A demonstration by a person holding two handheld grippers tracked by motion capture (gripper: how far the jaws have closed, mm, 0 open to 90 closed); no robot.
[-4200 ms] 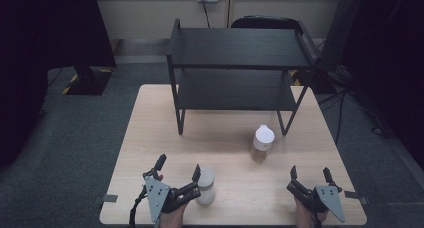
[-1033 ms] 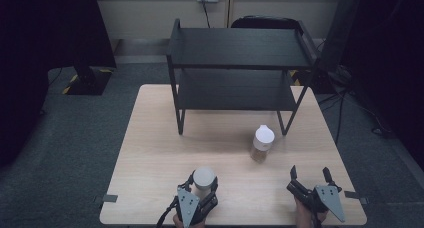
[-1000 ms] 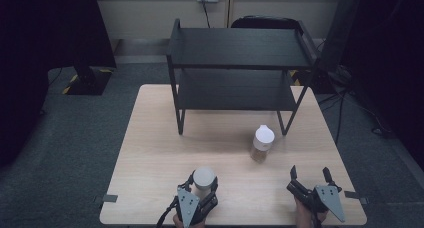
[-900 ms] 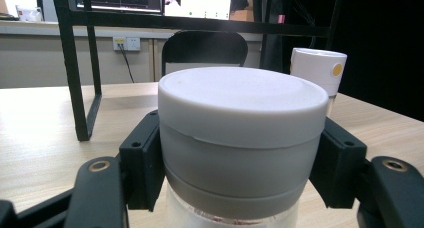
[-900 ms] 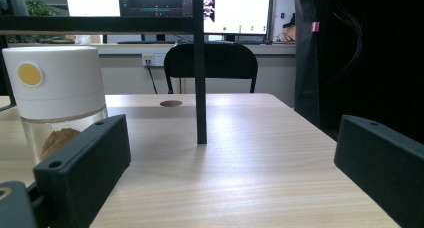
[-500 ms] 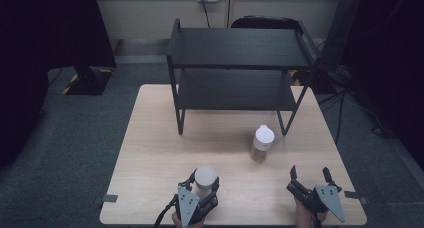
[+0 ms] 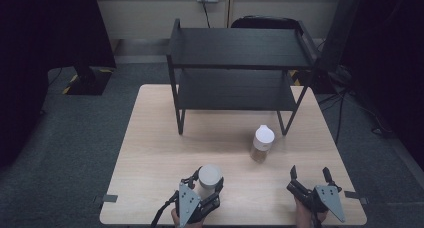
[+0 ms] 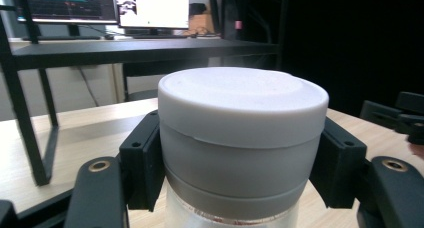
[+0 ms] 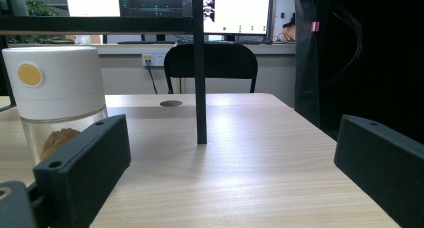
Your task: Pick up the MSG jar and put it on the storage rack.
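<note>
Pinching the white-lidded jar [image 8: 243, 138] with my left claw [image 7: 204, 187]: both black jaws press on the grey collar just under its lid, and the left gripper view shows it upright between them. Jar sits near the bench's [image 7: 150, 153] front edge, well in front of the black shelf rack [image 7: 240, 68] and apart from its left front leg. My right claw [image 7: 311, 180] stands spread with nothing between the jaws, near the front right corner of the bench, in front of the rack's right front leg. A second jar [image 7: 262, 143], white-capped with brown contents, stands upright just in front of that same leg.
</note>
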